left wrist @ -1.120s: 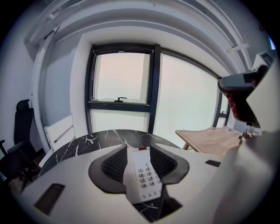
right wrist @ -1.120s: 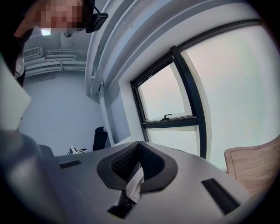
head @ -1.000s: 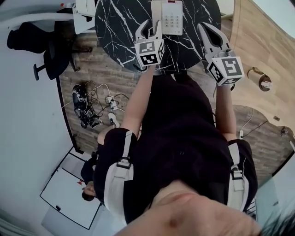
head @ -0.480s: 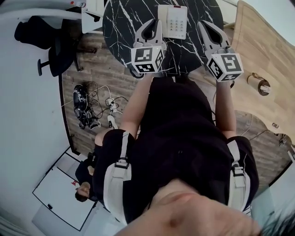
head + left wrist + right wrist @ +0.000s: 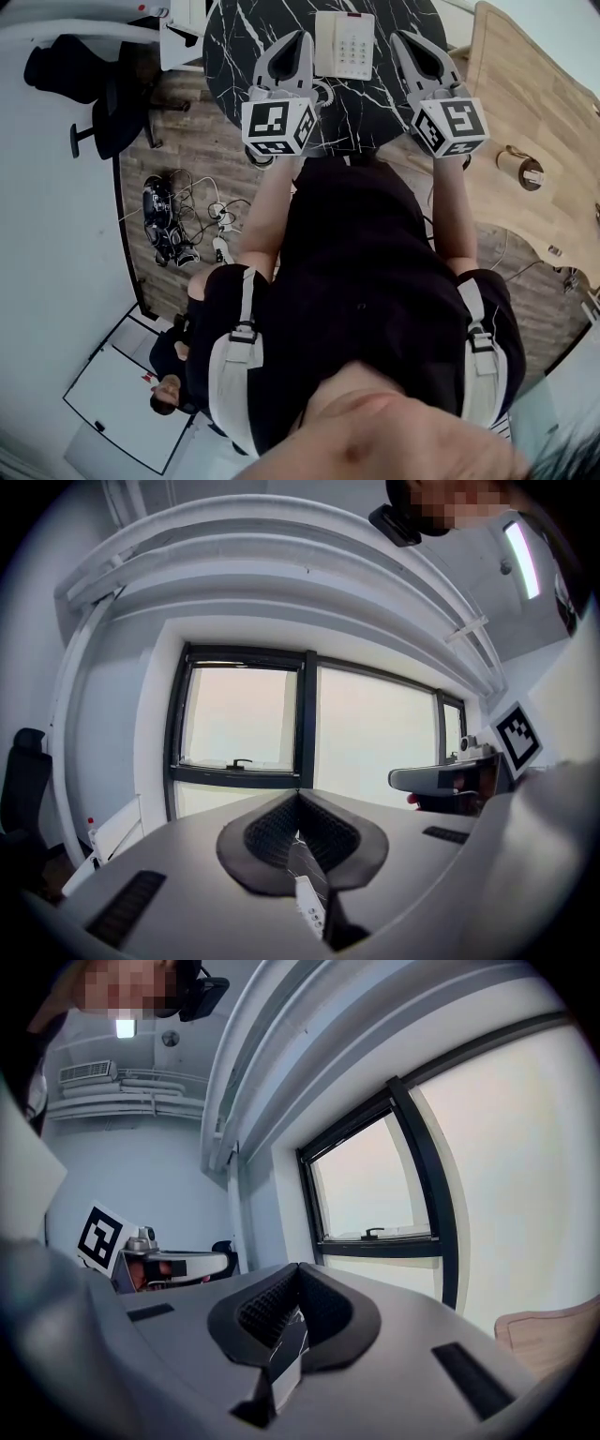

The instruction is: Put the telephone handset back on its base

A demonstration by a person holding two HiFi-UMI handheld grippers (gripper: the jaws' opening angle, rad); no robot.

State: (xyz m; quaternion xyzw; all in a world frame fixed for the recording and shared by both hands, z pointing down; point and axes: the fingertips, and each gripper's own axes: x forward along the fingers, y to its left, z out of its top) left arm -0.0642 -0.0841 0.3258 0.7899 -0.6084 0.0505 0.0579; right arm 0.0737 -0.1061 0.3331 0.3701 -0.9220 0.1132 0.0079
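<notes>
Head view: round black marble desk (image 5: 246, 37) at top of frame. White telephone (image 5: 344, 44) lies flat on it, keypad up, near the desk's middle. The handset cannot be told apart from the rest of the unit at this size.

Left gripper (image 5: 300, 37) hovers just left of the telephone and right gripper (image 5: 403, 37) just right of it, both pointing away from the person. Neither touches it.

Left gripper view: jaws together at the tips (image 5: 298, 794), nothing clamped. A sliver of marble and white keys shows through the gap below.

Right gripper view: jaws likewise together (image 5: 298, 1267), holding nothing.

Surroundings: wood-plank floor (image 5: 202, 150), tangle of cables (image 5: 178, 220), black chair (image 5: 84, 80) at left, pale wooden tabletop (image 5: 525, 103) at right.
</notes>
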